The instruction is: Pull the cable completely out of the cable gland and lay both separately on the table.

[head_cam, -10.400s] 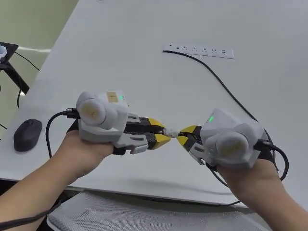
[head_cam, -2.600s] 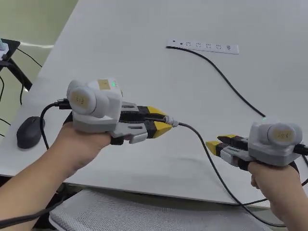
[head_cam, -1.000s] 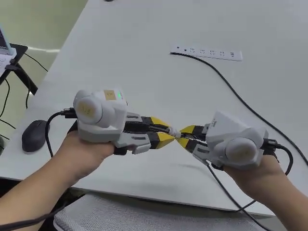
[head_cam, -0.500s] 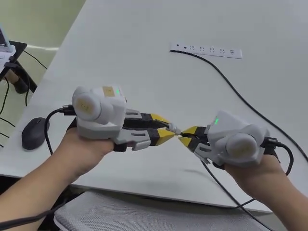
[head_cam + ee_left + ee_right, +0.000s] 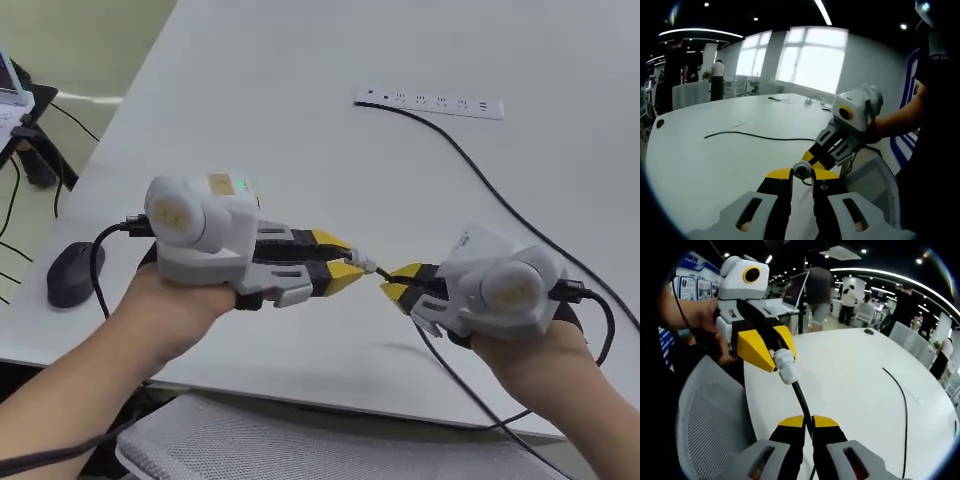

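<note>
The left gripper (image 5: 349, 272) has its jaws closed on the white gland (image 5: 785, 365). The right gripper (image 5: 808, 422) has its jaws pinched tight on the black cable (image 5: 801, 395), just beside the gland's mouth. Gland and cable lie on one line between the facing jaws (so the pull likely runs straight apart), above the worktop's (image 5: 300, 120) near edge.

A smooth white table (image 5: 300, 120) carried a long white power strip (image 5: 428, 102) and its black cord (image 5: 500, 205). A dark oval mouse (image 5: 72, 274) lay well left of the strip.
</note>
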`<state>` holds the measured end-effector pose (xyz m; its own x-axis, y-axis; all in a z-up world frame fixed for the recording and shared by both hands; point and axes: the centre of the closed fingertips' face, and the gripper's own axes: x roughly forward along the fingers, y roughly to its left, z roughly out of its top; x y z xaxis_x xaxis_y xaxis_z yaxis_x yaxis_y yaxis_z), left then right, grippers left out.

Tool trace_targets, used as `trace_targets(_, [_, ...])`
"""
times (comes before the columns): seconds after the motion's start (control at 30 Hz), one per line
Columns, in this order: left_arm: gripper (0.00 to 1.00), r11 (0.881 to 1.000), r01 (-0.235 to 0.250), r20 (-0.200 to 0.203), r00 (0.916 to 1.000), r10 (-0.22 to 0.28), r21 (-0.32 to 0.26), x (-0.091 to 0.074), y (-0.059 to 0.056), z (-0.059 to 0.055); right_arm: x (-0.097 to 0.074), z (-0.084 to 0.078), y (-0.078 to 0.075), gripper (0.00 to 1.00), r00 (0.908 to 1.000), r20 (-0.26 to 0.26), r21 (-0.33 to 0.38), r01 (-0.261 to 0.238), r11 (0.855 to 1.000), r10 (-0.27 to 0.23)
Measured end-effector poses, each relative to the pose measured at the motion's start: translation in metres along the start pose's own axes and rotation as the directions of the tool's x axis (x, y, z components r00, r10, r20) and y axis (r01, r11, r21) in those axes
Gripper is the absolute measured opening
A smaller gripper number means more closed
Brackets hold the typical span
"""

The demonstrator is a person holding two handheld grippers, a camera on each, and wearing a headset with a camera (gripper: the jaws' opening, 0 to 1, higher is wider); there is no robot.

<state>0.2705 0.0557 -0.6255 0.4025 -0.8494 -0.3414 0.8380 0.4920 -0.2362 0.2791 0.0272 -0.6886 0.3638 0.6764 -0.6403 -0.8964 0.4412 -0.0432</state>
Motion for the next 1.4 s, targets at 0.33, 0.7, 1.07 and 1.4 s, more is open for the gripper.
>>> trace_targets(0.33, [0.15,1.000,-0.004,0.003,1.0000,0.004,-0.006,-0.001,0.001,-0.002,-0.003,-0.024,-0.005,0.00,0.9994,-0.034,0.076,0.013,0.997,-0.010])
trace_targets(0.7, [0.15,1.000,-0.014,0.005,0.9999,0.014,-0.009,-0.001,0.004,-0.001,-0.006,-0.037,-0.010,0.00,0.9981,-0.055,0.109,0.032,0.993,-0.026])
trace_targets(1.07, [0.15,0.999,-0.027,0.013,0.9996,0.027,-0.022,-0.005,0.007,-0.002,-0.008,-0.039,-0.013,0.00,0.9980,-0.053,0.113,0.041,0.993,-0.035])
trace_targets(1.4, [0.15,1.000,-0.025,0.006,0.9997,0.025,-0.016,-0.003,0.007,-0.008,-0.009,-0.037,-0.017,0.00,0.9975,-0.057,0.106,0.047,0.993,-0.041])
